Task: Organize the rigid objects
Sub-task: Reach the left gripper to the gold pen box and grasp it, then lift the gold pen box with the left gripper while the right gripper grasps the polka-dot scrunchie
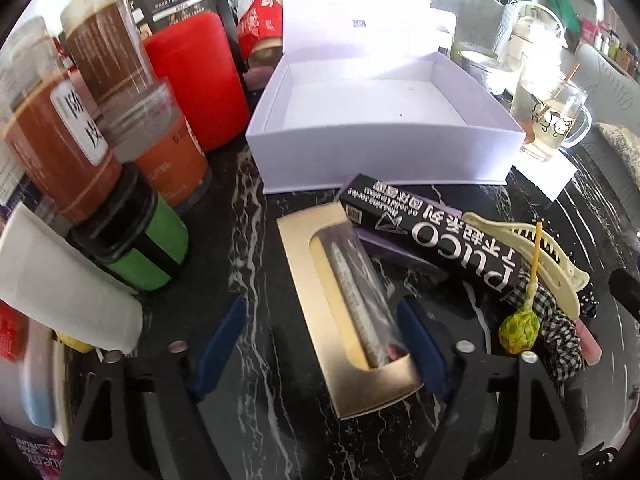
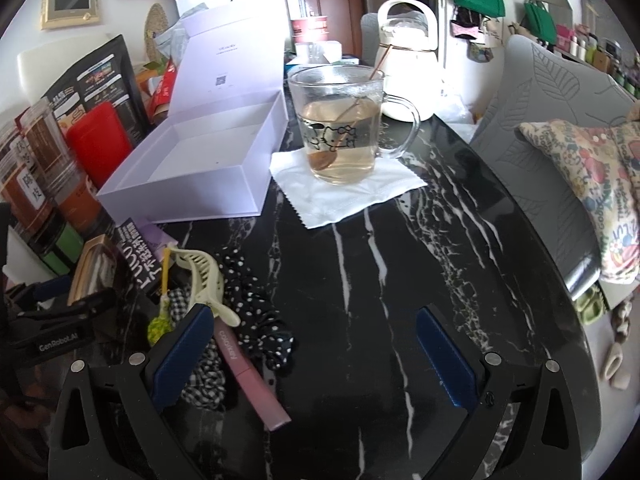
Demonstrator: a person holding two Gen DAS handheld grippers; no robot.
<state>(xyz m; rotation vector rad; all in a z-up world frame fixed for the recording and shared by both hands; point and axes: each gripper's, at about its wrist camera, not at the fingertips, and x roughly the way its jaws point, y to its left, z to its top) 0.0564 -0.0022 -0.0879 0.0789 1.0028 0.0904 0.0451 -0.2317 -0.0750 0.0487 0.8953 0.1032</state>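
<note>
2 views, 1 cluttered black marble table [image 2: 360, 280].

Left wrist view: the left gripper [image 1: 320, 344] straddles a gold sleeve box [image 1: 348, 312] with a clear-wrapped tube in its window. The right blue pad touches or nearly touches the box's edge; the left pad stands well clear, so the claw is open, not yet gripping.

Left view, goal: the empty white lidded box [image 1: 384, 120] sits just beyond, likely the destination.

Left view, risk: the pads sit near the box's near end only, and closing there could pivot or skid the slick card. A black PUCO carton [image 1: 432, 236] lies just beside it, resting on a cream hair claw [image 1: 540, 252] and lollipop [image 1: 520, 328], and could be dragged along.

Right wrist view: the right gripper [image 2: 312, 352] hangs wide open and empty over bare marble, its left pad over a pink pen [image 2: 248, 376] and fabric scrunchies.

Right view alone: a full glass mug [image 2: 340, 128] on a napkin stands right beside the white box, a spill risk on any careless swing. The pen is barely seen from the left.
</note>
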